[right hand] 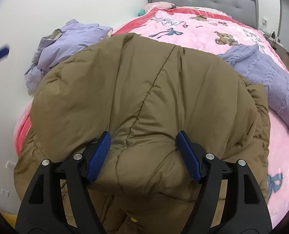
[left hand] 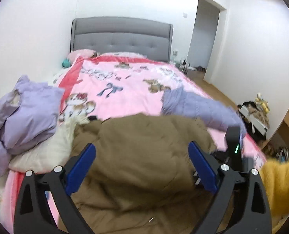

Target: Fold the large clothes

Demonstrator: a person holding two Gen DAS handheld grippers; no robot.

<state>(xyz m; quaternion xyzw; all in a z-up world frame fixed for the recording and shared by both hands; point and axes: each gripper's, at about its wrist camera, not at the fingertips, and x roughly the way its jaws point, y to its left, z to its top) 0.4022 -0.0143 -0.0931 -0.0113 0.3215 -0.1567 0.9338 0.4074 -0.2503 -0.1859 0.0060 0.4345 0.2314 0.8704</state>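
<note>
The left gripper (left hand: 142,154) hangs above the brown padded coat (left hand: 144,156) with its jaws spread about as wide as they go, and nothing is pinched between them. The coat fills the space below and ahead of those jaws, but the blue pads (left hand: 202,167) stand clear of the cloth, so this side has let go.

The right gripper (right hand: 143,142) sits low on the same coat (right hand: 144,81). Its jaws are fairly wide, and a puffy bulge of the coat swells up between them. The ribbed blue pads (right hand: 98,156) lie right at the sides of that bulge; the left one seems to brush the fabric, yet the cloth is not squeezed or creased there. I read it as a loose straddle, not a clench.

The coat lies in a heap on the near end of the bed, over the pink blanket (right hand: 193,31), with a seam running away from the right jaws towards the grey headboard (left hand: 123,35). Beyond the left jaws and off to their left is a crumpled lilac garment (left hand: 25,109) on top of a white one (left hand: 47,152). To the right of both pairs of jaws a lilac knitted sweater (right hand: 271,74) rests on the blanket beside the coat. A yellow fuzzy sleeve (left hand: 281,185) shows at the right of the left jaws.
</note>
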